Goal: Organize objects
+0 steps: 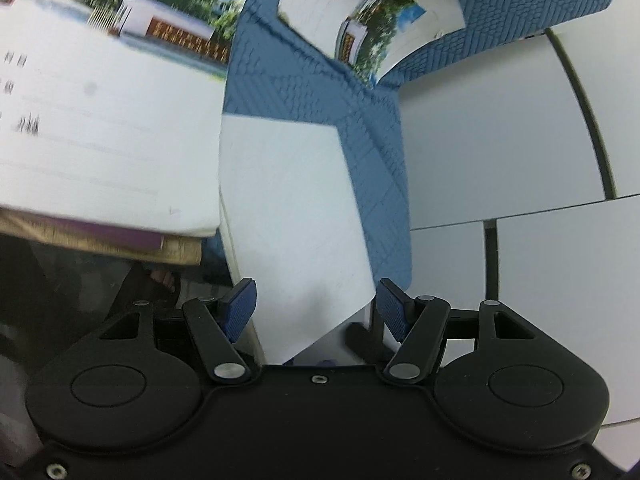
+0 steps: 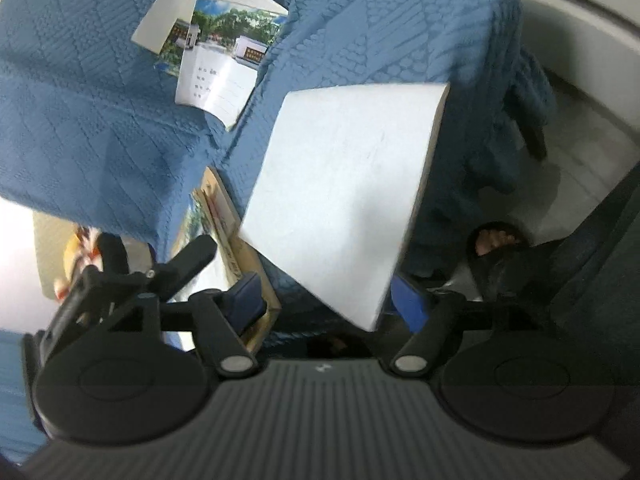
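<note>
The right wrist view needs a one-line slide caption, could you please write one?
Right gripper open before a plain white book on the blue quilted cloth.

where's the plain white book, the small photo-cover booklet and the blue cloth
plain white book [image 2: 340, 200], right wrist view, middle of its blank cover
small photo-cover booklet [image 2: 218, 80], right wrist view, its white lower half
blue cloth [image 2: 80, 120], right wrist view, bare quilted patch at left

We could read no text in either view. The white booklet cover with a building photograph [image 1: 108, 92], at ten o'clock in the left wrist view, carried short dark printed marks beside ruled lines, too blurred to make out. The second white booklet with the same photograph [image 2: 216, 80], at eleven o'clock in the right wrist view, bore similar marks, too small to read.
</note>
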Action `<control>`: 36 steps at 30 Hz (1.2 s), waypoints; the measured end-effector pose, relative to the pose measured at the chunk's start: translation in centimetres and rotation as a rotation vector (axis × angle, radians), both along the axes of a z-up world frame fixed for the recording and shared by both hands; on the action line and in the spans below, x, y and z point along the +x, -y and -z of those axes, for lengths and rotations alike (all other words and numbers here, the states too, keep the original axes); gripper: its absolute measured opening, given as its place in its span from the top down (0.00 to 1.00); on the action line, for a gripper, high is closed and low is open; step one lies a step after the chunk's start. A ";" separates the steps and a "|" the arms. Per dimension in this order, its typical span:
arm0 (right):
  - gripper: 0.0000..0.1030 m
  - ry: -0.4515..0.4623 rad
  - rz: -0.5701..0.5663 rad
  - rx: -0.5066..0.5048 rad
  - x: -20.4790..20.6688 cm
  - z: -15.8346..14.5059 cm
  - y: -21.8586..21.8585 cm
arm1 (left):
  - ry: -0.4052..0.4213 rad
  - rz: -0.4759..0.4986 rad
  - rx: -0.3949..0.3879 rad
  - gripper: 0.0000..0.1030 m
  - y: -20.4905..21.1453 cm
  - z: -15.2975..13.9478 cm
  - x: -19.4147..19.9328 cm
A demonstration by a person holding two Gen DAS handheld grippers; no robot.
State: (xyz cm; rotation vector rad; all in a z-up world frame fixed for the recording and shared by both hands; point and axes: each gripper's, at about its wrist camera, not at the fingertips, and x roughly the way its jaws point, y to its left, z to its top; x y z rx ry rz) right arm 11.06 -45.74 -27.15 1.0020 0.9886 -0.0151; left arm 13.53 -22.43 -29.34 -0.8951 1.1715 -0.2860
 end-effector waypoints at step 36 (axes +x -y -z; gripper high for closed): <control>0.29 0.032 0.061 0.205 5.1 7.4 10.9 | -0.179 0.001 -0.183 0.96 1.7 6.5 -1.5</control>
